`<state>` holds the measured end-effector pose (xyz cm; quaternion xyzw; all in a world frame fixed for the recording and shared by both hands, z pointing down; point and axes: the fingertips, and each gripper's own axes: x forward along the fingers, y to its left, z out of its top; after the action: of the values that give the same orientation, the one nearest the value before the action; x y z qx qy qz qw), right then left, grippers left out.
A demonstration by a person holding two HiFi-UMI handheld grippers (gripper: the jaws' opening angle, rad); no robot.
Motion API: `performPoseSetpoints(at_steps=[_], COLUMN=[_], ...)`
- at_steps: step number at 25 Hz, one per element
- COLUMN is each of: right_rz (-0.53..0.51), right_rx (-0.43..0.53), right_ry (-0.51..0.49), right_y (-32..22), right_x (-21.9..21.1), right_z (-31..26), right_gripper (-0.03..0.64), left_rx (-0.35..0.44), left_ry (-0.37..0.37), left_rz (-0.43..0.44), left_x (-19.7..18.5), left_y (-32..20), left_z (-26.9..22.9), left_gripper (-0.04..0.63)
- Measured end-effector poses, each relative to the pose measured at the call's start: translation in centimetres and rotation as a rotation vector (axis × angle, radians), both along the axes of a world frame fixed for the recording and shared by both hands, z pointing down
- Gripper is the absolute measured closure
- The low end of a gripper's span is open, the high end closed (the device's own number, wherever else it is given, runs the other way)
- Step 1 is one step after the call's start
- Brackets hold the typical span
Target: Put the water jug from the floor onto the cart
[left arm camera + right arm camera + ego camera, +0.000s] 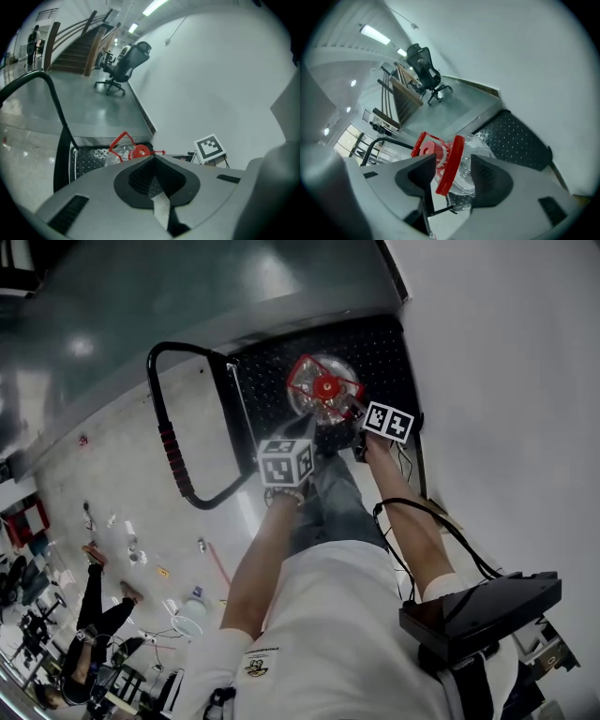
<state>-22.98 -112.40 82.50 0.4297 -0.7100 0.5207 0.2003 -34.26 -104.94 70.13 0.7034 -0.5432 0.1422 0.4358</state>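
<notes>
Right gripper view: right gripper stood open around stiff red handle, best hold on probably heavy clear plastic water jug; left gripper, 7 o'clock, closed empty.

An office hall, with swivel chair and staircase.

We see the water jug as clear, glossy, ribbed plastic, topped by a smooth red plastic carrying frame and cap. The cart deck looks like dark, matt, studded metal plate, and its handle bar is a smooth black tube with a ribbed red grip. The floor on the far left is polished and mirrors lamps; the right wall is smooth matt white.
</notes>
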Motion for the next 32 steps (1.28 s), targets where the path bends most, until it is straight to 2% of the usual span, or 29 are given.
performPoseSetpoints(at_steps=[3,5,9,13,23,27,32], right_rz=[-0.083,-0.125,-0.157,-0.164,-0.311,-0.366,-0.417], right_rx=[0.038,0.085,0.199,0.327,0.555,0.617,0.632], right_ry=[0.133,0.177,0.223,0.157,0.089,0.026,-0.033], right_y=[-0.4,0.0,1.7,3.7,10.2,13.7,18.9], right_x=[0.8,0.8,1.5,1.8,1.2,2.9,7.6], right_z=[-2.2,-5.2,-11.9,-18.8,-31.8,-35.0,-36.1], right_gripper=[0.405,0.419,0.545,0.6,0.601,0.601,0.601], left_rx=[0.023,0.047,0.106,0.161,0.279,0.346,0.395], left_ry=[0.003,-0.003,-0.004,-0.004,-0.063,-0.105,-0.14], left_rz=[-0.001,-0.007,-0.008,-0.016,-0.103,-0.134,-0.146], left_x=[-1.0,-1.4,-1.3,-0.9,-0.4,2.5,8.8], left_y=[-0.6,-0.1,2.0,4.3,10.4,13.0,17.1], left_z=[-0.7,-2.0,-5.2,-8.6,-16.6,-20.8,-23.9], left_gripper=[0.594,0.594,0.594,0.594,0.594,0.594,0.594])
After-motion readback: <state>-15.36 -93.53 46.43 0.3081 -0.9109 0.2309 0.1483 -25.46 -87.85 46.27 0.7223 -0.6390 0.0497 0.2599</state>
